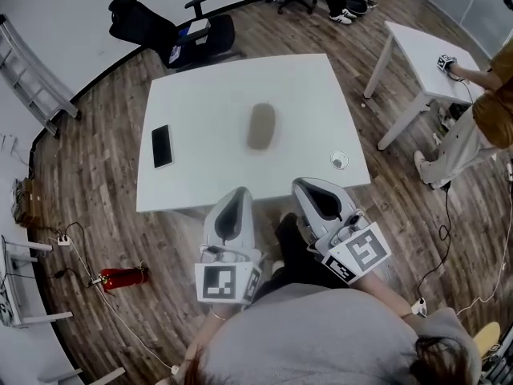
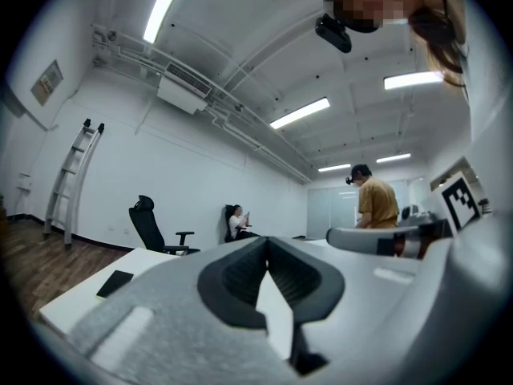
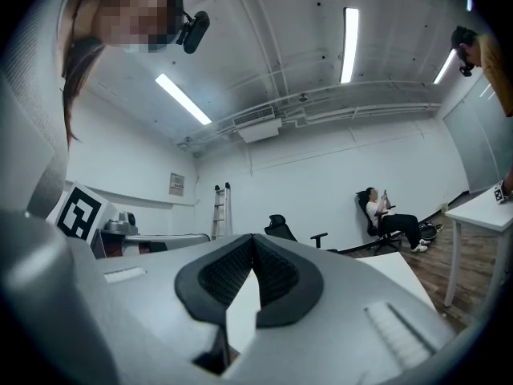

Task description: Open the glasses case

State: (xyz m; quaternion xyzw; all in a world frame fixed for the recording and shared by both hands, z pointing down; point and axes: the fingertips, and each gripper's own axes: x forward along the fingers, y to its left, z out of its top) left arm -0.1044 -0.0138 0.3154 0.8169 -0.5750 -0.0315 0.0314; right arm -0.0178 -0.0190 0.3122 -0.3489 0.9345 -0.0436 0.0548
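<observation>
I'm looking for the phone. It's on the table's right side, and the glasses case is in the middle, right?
No: the head view shows the phone on the left side of the table. The glasses case is in the middle.

On my table (image 1: 200, 95) the glasses case (image 1: 261, 126) lies in the middle, the phone (image 1: 162, 146) to its left and a small round thing (image 1: 340, 161) by the near right corner. My left gripper (image 1: 240, 192) and right gripper (image 1: 303, 186) are side by side at the near edge. A chair (image 1: 172, 30) stands behind the far left corner.
</observation>
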